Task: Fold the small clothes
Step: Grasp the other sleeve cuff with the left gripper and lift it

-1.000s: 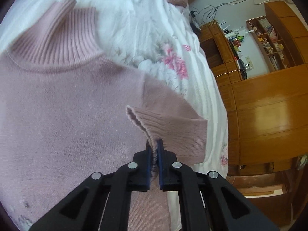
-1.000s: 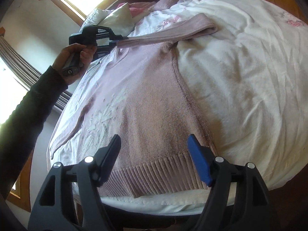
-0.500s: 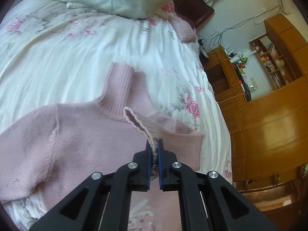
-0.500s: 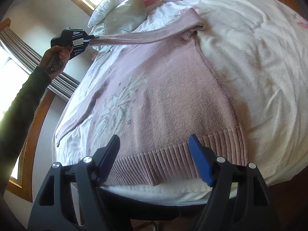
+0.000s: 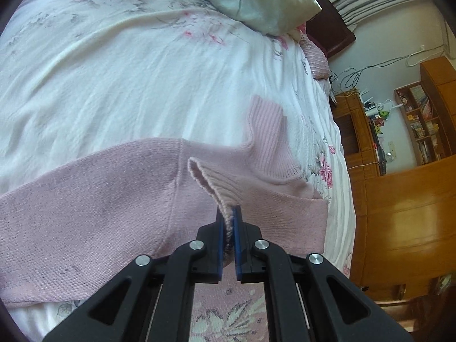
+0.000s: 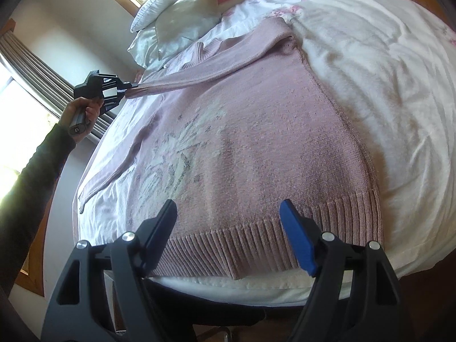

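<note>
Here, left gripper clamped on sweater cuff, arm outstretched; right gripper spread wide above hem

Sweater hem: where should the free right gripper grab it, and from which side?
Take the ribbed hem at the bed's near edge, approaching from the foot side. It lies flat directly ahead of the open right gripper; the left gripper holds the sleeve cuff.

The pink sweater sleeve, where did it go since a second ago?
The left tongs, shut on the sleeve cuff, carried it across the sweater toward the window side, stretching the sleeve out over the chest. The right tongs stayed open above the hem, and the sweater's body stayed flat.
</note>
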Available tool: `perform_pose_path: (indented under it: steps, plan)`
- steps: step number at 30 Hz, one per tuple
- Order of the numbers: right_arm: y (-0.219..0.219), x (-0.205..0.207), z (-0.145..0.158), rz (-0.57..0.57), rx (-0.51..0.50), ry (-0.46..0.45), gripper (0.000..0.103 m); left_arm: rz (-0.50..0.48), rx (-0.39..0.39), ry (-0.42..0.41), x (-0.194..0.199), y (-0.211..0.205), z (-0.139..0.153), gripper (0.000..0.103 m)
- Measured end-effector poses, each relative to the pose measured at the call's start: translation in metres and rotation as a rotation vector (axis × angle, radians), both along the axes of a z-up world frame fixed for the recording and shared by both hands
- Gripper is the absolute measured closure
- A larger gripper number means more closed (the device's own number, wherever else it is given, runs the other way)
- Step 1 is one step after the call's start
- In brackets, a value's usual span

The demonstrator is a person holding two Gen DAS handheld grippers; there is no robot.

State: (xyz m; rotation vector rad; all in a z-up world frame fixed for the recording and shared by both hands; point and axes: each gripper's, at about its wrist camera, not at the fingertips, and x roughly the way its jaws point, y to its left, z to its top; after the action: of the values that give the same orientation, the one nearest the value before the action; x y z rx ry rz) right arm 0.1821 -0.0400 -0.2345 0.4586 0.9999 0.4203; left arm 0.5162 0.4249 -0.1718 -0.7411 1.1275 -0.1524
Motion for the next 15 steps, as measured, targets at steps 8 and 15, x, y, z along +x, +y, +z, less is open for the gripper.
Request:
perform_pose_path:
  steps: [8,15]
  plan:
    - [0.011,0.004,-0.004,0.013,-0.004,0.015,0.028,0.019,-0.001,0.059,-0.01,0.029,-0.03,0.098]
    - [0.016,0.006,-0.004,0.019,-0.011,0.02,0.028,0.054,0.138,0.165,-0.007,0.033,-0.076,0.092]
